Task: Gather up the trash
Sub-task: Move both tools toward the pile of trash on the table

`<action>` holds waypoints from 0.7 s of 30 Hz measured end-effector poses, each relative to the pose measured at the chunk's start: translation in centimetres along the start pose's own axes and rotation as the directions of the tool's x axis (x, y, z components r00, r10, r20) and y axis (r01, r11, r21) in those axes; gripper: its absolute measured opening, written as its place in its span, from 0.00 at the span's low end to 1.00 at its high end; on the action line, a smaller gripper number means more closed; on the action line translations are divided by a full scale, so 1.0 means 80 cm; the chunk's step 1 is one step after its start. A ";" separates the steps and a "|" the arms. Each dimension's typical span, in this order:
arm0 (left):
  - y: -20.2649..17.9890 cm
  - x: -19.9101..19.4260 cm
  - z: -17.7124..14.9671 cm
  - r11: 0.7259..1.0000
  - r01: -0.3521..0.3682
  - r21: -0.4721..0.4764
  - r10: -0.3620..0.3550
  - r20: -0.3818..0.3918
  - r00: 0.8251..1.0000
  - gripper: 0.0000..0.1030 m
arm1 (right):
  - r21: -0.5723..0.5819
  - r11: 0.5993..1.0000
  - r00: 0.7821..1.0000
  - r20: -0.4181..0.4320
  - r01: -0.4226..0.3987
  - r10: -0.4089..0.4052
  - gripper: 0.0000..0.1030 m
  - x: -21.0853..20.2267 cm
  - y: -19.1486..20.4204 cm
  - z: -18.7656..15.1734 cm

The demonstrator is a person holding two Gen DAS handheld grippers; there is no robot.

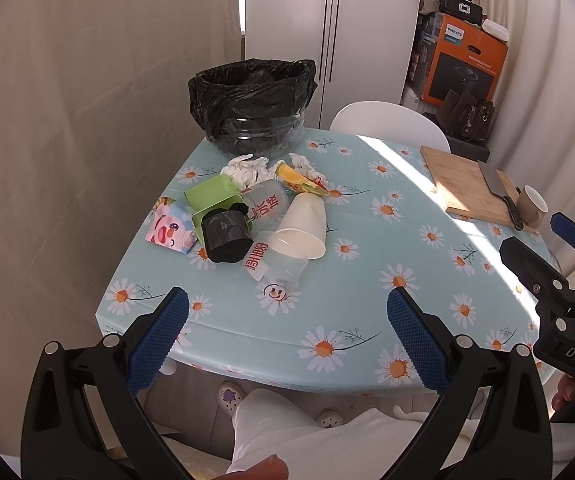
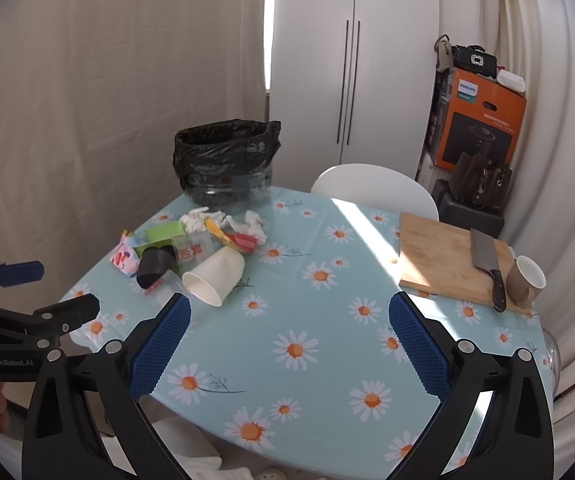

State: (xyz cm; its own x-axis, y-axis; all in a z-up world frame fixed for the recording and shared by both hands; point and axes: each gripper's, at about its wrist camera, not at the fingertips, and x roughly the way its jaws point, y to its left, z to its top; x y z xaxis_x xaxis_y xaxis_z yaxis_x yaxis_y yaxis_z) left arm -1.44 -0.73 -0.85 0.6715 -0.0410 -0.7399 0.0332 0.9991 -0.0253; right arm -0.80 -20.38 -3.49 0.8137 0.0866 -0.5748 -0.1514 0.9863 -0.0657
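Two grippers hover over the near edge of a table (image 1: 367, 216) covered in glossy pale-blue cloth printed with daisies. The left gripper (image 1: 287, 332) has its fingers spread wide, their blue pads (image 1: 159, 340) cross-hatched like rubber mesh, and nothing sits between them. The right gripper (image 2: 289, 338) is spread the same way and also holds nothing.

The trash lies in a heap on the far left part of the table, just in front of a clear round bin lined with a crinkled black plastic bag (image 1: 251, 100). In the heap are a white paper cup (image 1: 301, 228) lying on its side, frosted plastic cups with red lettering (image 1: 265, 204), a squat black cylinder (image 1: 225, 236), a folded green carton (image 1: 215, 200), a pink cartoon packet (image 1: 169, 230), crumpled white tissues (image 1: 245, 170) and an orange-yellow wrapper (image 1: 299, 180). The pieces overlap, so where one clear cup ends and the next begins is hard to make out.

On the right side a bamboo cutting board (image 2: 443, 260) carries a steel cleaver (image 2: 487, 268) with a dark handle, and a beige mug (image 2: 525, 280) touches the board's near corner. A white moulded chair (image 2: 371, 188) shows only its back above the table. Fisheye curvature bends the table edges, and each gripper's far body is cut off by the frame.
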 end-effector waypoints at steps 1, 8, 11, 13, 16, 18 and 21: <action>-0.001 0.000 0.000 1.000 0.001 0.000 -0.001 0.001 1.000 0.94 | 0.002 1.000 1.000 -0.001 -0.001 0.001 0.92 0.000 -0.001 0.000; 0.000 0.000 -0.001 1.000 0.001 -0.001 -0.001 0.002 1.000 0.94 | -0.005 1.000 1.000 0.004 -0.007 0.007 0.92 -0.002 -0.003 -0.001; 0.001 0.001 0.000 1.000 0.000 -0.001 0.000 0.001 1.000 0.94 | -0.006 1.000 1.000 0.001 -0.006 0.006 0.92 -0.001 -0.003 0.001; 0.002 -0.001 0.001 1.000 -0.017 0.000 0.017 0.009 1.000 0.94 | -0.010 1.000 1.000 -0.008 -0.005 0.005 0.92 -0.001 -0.004 0.001; 0.003 -0.001 0.002 1.000 -0.027 0.003 0.027 0.014 1.000 0.94 | -0.010 1.000 1.000 -0.018 -0.005 0.005 0.92 0.001 -0.004 0.002; 0.005 0.000 0.003 0.999 -0.034 0.005 0.034 0.014 0.999 0.94 | -0.014 1.000 1.000 -0.020 -0.001 0.000 0.92 0.003 -0.004 0.002; 0.008 0.004 0.004 1.000 -0.027 0.009 0.027 0.010 1.000 0.94 | -0.017 1.000 1.000 -0.016 -0.001 0.001 0.92 0.006 -0.003 0.003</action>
State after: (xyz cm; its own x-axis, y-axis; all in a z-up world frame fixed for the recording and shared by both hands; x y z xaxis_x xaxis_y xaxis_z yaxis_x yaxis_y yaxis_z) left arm -0.95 -0.11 -0.88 0.6795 -0.0142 -0.7336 0.0214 0.9998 0.0004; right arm -0.24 -20.55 -3.56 0.8046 0.0851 -0.5877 -0.1620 0.9836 -0.0794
